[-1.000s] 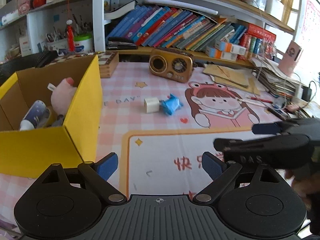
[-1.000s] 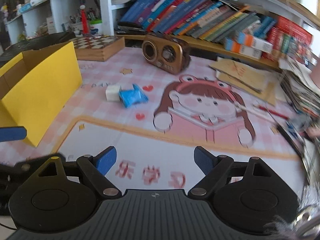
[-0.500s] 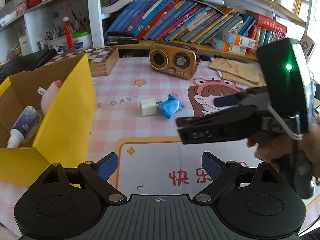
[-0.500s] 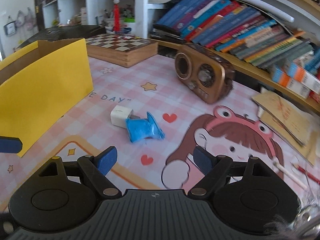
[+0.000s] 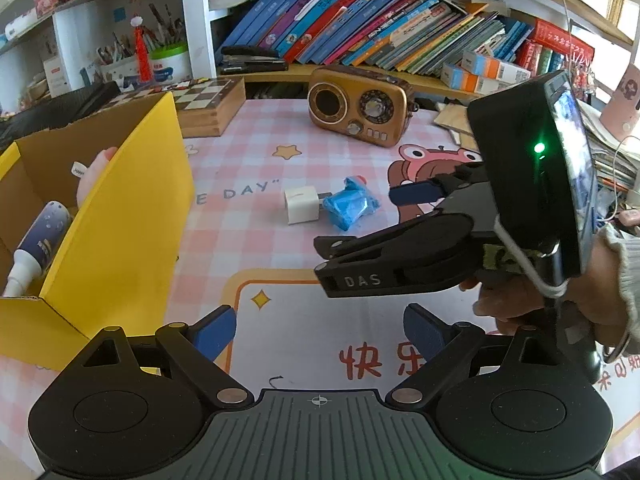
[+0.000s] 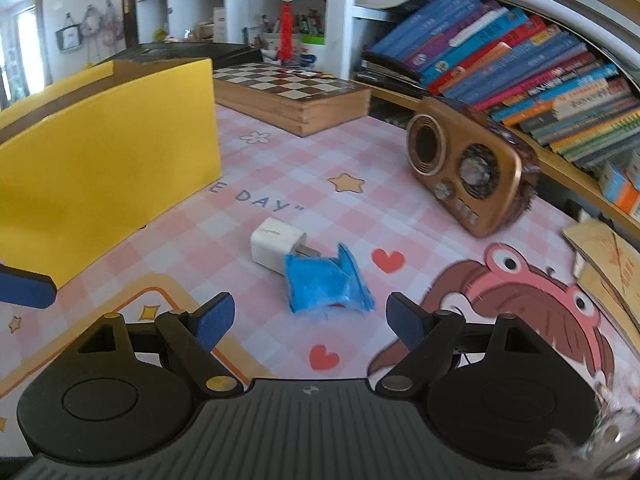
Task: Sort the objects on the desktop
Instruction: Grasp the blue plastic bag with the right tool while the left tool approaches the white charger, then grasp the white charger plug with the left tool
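A blue crumpled packet (image 6: 326, 284) lies on the pink checked mat beside a white plug adapter (image 6: 277, 244); both also show in the left wrist view, the packet (image 5: 352, 209) and the adapter (image 5: 301, 211). My right gripper (image 6: 308, 320) is open and empty, its fingers just short of the packet on either side. My left gripper (image 5: 318, 334) is open and empty, held back above the mat's near part. A yellow cardboard box (image 5: 132, 216) at the left holds a pink plush (image 5: 90, 178) and a white tube (image 5: 38, 248).
A brown retro radio (image 5: 358, 110) and a wooden chessboard box (image 6: 292, 96) stand at the back. Books line the shelf (image 5: 380, 40) behind. Papers lie at the right (image 6: 608, 256). The right gripper's body crosses the left wrist view.
My right gripper has moved forward and left toward the blue packet and adapter, which now sit just ahead of its fingers. My left gripper has shifted slightly; both stay open.
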`<state>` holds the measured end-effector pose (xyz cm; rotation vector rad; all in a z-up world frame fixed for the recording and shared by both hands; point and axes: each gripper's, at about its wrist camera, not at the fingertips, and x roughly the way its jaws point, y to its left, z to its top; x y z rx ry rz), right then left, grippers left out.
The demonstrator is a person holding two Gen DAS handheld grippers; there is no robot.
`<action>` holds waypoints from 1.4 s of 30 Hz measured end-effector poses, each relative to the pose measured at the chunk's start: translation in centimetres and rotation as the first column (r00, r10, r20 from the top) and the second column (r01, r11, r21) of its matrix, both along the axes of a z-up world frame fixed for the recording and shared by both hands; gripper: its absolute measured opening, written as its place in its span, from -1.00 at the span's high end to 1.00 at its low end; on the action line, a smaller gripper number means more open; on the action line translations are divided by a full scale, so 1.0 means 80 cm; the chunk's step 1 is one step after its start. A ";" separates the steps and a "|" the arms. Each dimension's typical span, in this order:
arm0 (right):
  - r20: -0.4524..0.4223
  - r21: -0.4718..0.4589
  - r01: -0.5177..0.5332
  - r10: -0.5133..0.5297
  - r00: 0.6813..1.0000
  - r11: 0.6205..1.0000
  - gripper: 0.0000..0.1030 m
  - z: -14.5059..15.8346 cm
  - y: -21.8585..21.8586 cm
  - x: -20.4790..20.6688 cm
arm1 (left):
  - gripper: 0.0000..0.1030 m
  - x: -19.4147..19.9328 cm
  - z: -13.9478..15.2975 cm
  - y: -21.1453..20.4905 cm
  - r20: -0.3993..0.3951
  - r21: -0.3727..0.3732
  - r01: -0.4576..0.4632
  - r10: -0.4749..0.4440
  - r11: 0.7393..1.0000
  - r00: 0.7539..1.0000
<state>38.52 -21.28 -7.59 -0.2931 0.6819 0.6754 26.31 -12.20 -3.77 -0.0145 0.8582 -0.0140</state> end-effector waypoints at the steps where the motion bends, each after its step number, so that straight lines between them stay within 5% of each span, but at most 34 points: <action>1: 0.005 -0.007 -0.007 0.007 1.000 1.000 -0.59 -0.003 0.003 0.002 | -0.81 0.001 0.000 0.000 -0.002 0.001 -0.003 0.003 1.000 1.000; 6: 0.017 -0.021 0.001 -0.001 1.000 1.000 -0.33 -0.010 0.009 0.014 | -0.80 0.006 -0.001 0.002 -0.004 0.003 -0.017 0.017 1.000 1.000; 12: 0.014 0.006 0.005 -0.005 1.000 1.000 0.57 -0.008 -0.001 0.028 | -0.80 0.015 -0.004 0.000 -0.004 0.004 -0.014 0.014 1.000 1.000; 25: 0.015 0.121 0.205 -0.209 0.978 0.971 0.60 0.023 -0.078 0.008 | -0.75 0.079 -0.023 0.009 0.042 -0.022 -0.090 0.091 0.996 0.995; 29: 0.004 0.125 0.238 -0.240 0.971 0.963 0.60 0.028 -0.096 0.000 | -0.56 0.105 -0.028 0.003 0.065 -0.001 -0.089 0.089 0.996 0.994; 36: -0.023 0.138 0.268 -0.268 0.963 0.953 0.60 0.038 -0.113 -0.014 | -0.53 0.141 -0.046 -0.003 0.076 0.003 -0.119 0.118 0.993 0.990; 42: -0.029 0.134 0.272 -0.271 0.962 0.953 0.61 0.040 -0.113 -0.023 | 0.27 0.152 -0.061 -0.005 0.067 0.033 -0.125 0.122 0.992 0.990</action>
